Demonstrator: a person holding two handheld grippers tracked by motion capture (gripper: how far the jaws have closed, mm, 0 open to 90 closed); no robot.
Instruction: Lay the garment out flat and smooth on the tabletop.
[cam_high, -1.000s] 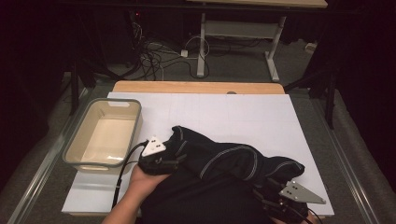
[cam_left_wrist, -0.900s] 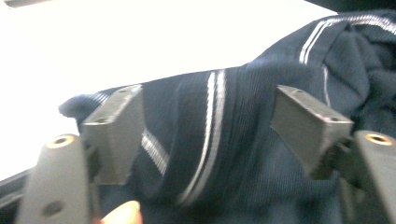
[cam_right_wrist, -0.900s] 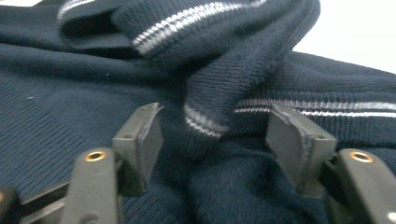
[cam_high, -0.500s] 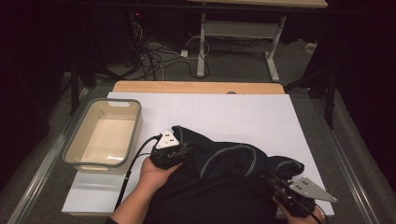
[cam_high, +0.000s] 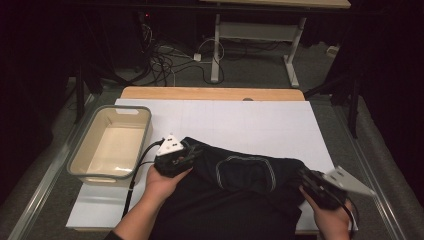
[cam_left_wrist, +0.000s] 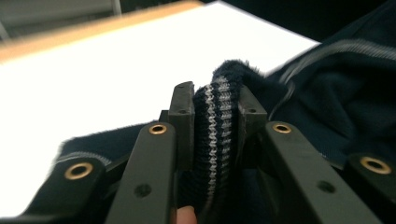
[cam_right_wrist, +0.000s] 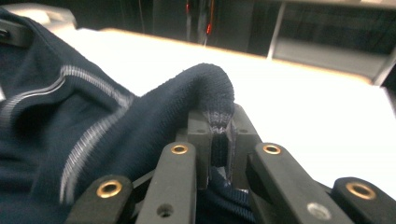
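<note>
Dim room in the high view, and the white table top (cam_high: 260, 125) catches the one patch of light from above. The right gripper (cam_high: 320, 187) smears with motion blur. In both gripper views the table blows out to glare, the background goes soft, and the dark garment (cam_right_wrist: 93, 126) perhaps loses detail in shadow.

Soft, ribbed-knit navy garment (cam_high: 240, 175) on a matt white sheet (cam_high: 240, 125); smooth, glossy plastic tub (cam_high: 112, 142) beside it.

Both grippers, left (cam_high: 186, 154) and right (cam_high: 306, 179), have just closed on the garment's (cam_high: 245, 175) edge; its near part has bunched between them.
</note>
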